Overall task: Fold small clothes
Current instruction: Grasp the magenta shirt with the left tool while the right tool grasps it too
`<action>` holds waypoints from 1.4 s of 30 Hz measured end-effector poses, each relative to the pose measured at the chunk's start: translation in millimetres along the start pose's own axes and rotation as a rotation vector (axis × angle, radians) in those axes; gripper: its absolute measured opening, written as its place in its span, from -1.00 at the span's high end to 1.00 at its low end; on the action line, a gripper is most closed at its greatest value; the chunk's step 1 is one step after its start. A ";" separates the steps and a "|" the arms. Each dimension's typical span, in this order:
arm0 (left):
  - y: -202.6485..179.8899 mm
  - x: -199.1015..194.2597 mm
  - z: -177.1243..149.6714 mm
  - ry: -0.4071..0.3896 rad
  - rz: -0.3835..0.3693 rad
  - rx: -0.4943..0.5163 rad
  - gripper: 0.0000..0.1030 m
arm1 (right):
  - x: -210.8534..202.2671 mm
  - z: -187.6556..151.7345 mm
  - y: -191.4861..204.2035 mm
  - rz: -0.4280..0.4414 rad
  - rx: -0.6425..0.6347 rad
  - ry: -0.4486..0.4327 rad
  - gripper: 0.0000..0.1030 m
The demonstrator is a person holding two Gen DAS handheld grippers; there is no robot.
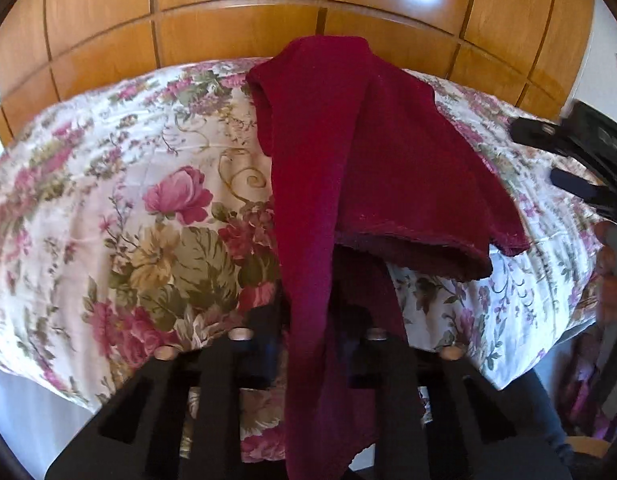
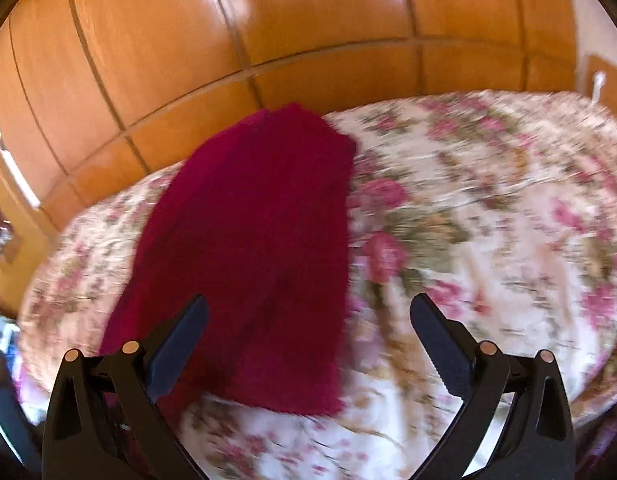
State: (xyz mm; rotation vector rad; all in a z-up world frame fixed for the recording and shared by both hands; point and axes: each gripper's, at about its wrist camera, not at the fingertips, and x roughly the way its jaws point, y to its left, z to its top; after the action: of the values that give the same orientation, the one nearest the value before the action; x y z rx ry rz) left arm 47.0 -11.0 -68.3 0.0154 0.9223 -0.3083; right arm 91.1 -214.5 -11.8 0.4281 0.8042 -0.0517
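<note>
1. On the floral bed [image 1: 108,208], the dark red garment [image 1: 348,152] runs lengthwise from the near edge toward the far wooden wall [image 1: 236,12]
2. The left gripper [image 1: 308,344] is clamped on the garment's near end, lifting it
3. The right gripper [image 2: 308,320] hovers with fingers spread apart, beside the garment's right edge
</note>
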 end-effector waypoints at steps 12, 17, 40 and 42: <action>100.6 -51.0 65.5 -0.177 -0.034 -0.267 0.93 | 40.6 41.2 31.0 0.204 -0.054 0.136 0.86; 164.6 -71.6 121.6 -0.291 0.089 -0.357 0.93 | -8.0 82.9 -2.5 0.035 -0.155 -0.041 0.87; 247.7 15.2 250.3 -0.202 0.356 -0.398 -0.18 | 53.9 199.7 -171.9 -0.560 -0.103 -0.079 -0.28; 227.2 26.5 226.3 -0.150 0.213 -0.371 0.01 | 44.0 179.5 -155.3 -0.467 -0.114 -0.058 -0.28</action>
State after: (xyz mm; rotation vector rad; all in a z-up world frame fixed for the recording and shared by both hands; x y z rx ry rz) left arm 299.8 166.8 21.4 -0.2459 0.8094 0.0618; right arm 213.1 -421.3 12.4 0.1235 0.8323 -0.4478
